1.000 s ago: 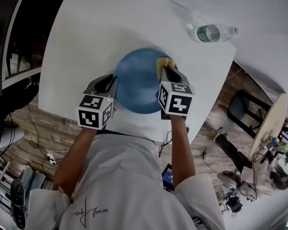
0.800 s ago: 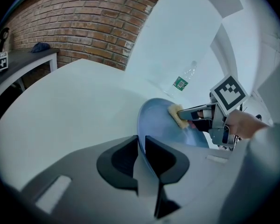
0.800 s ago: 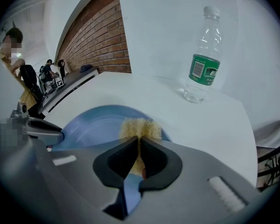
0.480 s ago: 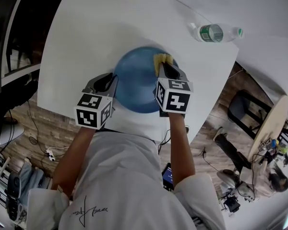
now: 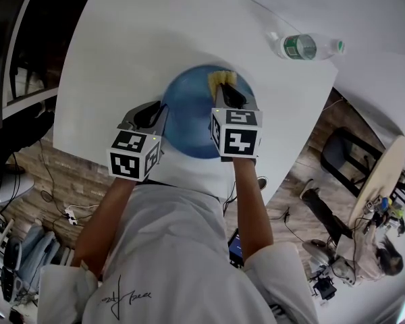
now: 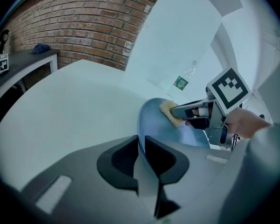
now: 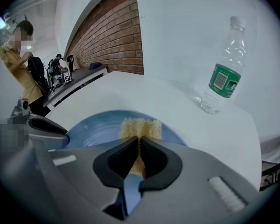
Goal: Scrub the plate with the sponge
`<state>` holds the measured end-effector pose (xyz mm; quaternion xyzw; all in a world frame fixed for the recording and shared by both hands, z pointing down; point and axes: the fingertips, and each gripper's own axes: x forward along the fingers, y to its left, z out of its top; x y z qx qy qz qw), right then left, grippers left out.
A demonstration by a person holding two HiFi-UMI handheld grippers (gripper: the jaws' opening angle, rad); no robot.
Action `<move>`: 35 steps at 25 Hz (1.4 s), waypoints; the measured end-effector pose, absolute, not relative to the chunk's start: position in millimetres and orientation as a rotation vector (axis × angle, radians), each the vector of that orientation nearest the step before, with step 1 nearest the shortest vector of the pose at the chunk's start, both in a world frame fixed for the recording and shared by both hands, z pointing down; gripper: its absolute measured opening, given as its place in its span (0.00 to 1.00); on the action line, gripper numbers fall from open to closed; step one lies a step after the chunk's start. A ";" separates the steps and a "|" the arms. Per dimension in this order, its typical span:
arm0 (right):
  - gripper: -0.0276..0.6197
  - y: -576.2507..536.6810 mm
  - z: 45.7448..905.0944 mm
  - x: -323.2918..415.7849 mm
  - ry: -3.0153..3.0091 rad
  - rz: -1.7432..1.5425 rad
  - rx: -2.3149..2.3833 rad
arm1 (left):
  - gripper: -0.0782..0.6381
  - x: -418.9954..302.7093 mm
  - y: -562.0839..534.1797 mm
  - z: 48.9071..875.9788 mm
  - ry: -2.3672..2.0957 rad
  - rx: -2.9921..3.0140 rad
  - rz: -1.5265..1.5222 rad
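White bench [image 5: 121,46], brick wall [image 6: 84,27] behind (bottle [image 5: 304,46] far right); left gripper [image 6: 141,146] fingers clamp the plate [image 5: 185,113] by its rim, right gripper [image 7: 139,146] fingers pinch the sponge [image 7: 140,127].

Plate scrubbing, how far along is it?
Done: left claw grips the plate rim, right claw grips the sponge. In hand: sponge sits on the plate's far part. Left: can't be told; no dirt or suds show.
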<state>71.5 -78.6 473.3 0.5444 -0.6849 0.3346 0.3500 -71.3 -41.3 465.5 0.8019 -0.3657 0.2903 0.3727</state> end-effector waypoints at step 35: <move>0.08 -84.7 470.8 11.8 -1.853 0.719 1.232 | 0.19 -71.3 -41.9 464.9 -0.945 2.042 0.704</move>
